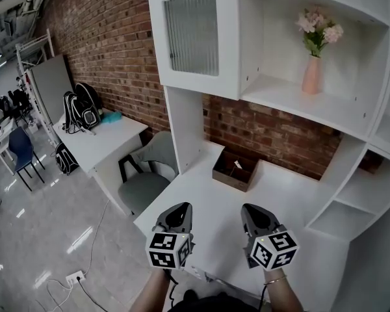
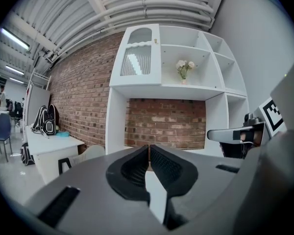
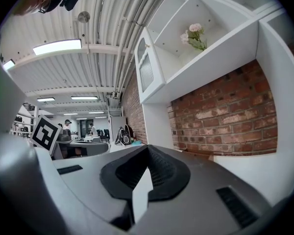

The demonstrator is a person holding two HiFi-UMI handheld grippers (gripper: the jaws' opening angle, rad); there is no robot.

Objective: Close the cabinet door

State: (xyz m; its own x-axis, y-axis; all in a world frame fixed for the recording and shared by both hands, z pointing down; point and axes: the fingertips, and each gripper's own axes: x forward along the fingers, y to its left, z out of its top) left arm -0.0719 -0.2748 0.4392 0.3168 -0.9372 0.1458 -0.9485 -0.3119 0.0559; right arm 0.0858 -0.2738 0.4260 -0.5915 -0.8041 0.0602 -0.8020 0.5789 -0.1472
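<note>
Apparently complete: the door [image 1: 192, 34] sat flush on the upper-left compartment. Left gripper [image 1: 180, 208] and right gripper [image 1: 254, 209] hung low over the desk [image 1: 214, 190], jaws together, empty, well apart from it.

So the main white worktop [image 1: 299, 194] has just one thing on it: a small brown open box [image 1: 234, 169], sitting far back near the brick wall [image 1: 273, 135]. Up above, the cabinet [image 1: 182, 116] has an open shelf [image 1: 273, 91] with a pink vase [image 1: 312, 75] of flowers standing upright on it. Off to the left there's a second white worktop [image 1: 114, 142] with black backpacks [image 1: 81, 109] and something teal [image 1: 110, 116] at its far end. A grey chair [image 1: 146, 174] stands on the glossy floor [image 1: 39, 233] between the two worktops, and a power strip [image 1: 75, 278] lies on the floor nearer.
</note>
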